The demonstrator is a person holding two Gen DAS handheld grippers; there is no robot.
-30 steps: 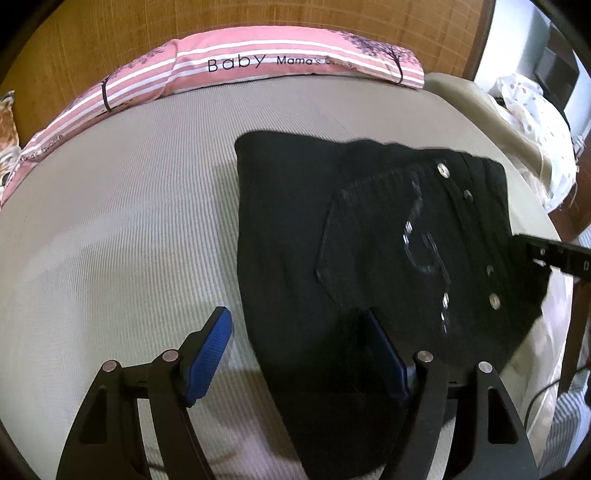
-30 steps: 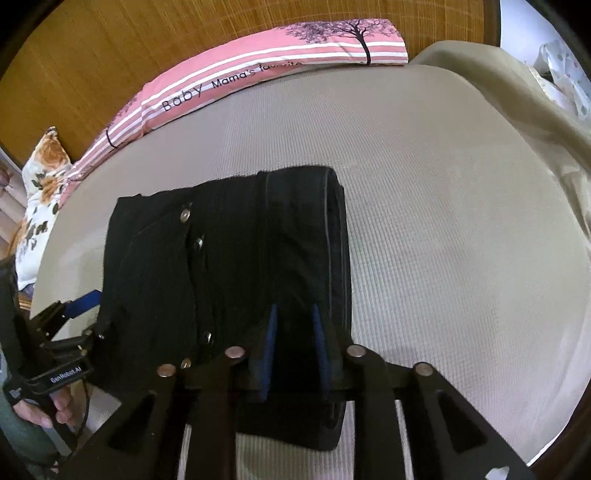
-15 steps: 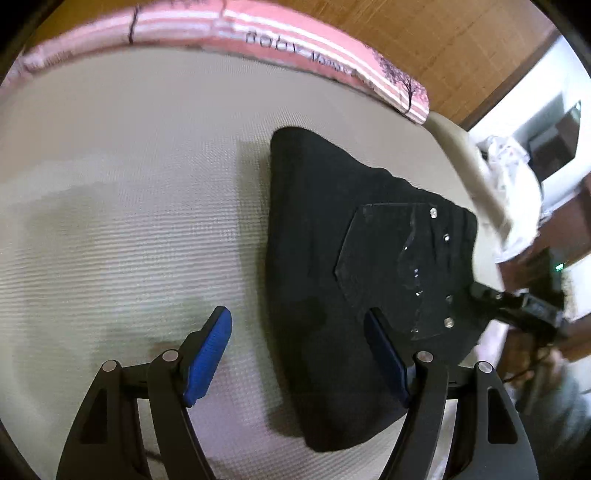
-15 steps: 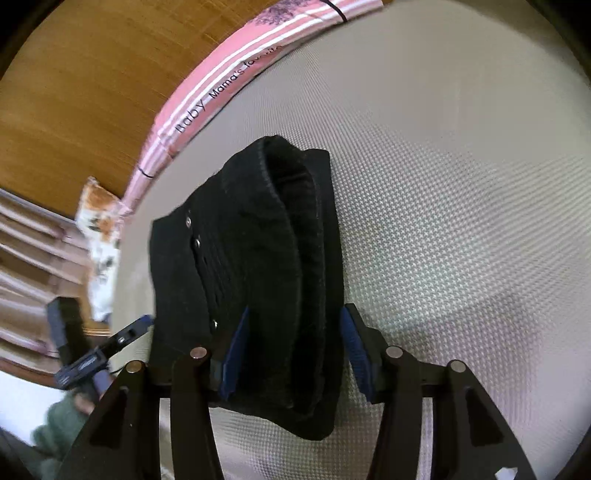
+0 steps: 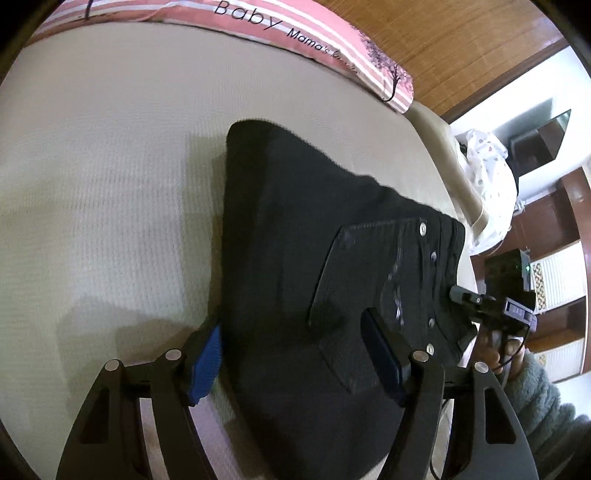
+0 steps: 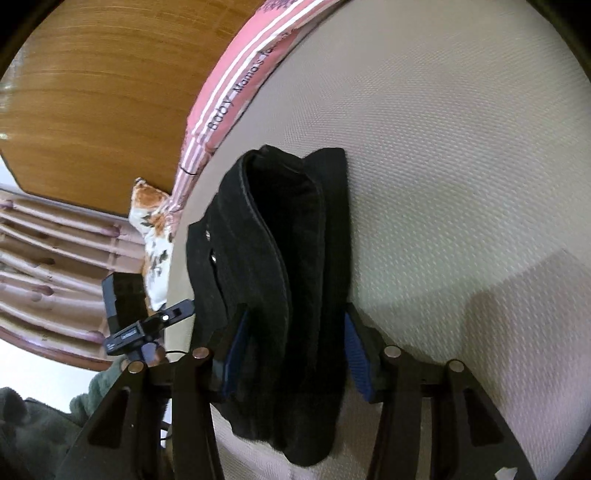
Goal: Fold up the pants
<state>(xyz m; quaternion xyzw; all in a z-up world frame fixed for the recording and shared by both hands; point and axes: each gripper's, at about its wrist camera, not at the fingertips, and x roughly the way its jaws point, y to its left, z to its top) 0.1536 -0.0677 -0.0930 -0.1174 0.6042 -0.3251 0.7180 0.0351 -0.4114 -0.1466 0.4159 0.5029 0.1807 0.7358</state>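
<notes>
**Both tongs straddle folded black pants on a bed**

The left tongs (image 5: pixel 291 354) stand wide, one pad on the folded black pants (image 5: pixel 314 266), which lie on the beige bed (image 5: pixel 110 184). The right tongs (image 6: pixel 291 354), just closing slightly, bracket the bundle's thick rolled edge. Only the left view shows the studded pocket. Both views have tilted since earlier.

The folded pants (image 5: pixel 295 280) lie on the bed (image 5: pixel 110 184), near its side edge. Behind them, along the headboard (image 6: pixel 92 92), runs the long pillow (image 5: pixel 295 33). In the left wrist view the left gripper (image 5: pixel 291 354) straddles the near edge of the pants, one finger on the bed beside them, the other over them. The right gripper (image 6: pixel 291 354) flanks the other end, a finger on each side. A floral cushion (image 6: pixel 155 240) sits off the bed's corner.
</notes>
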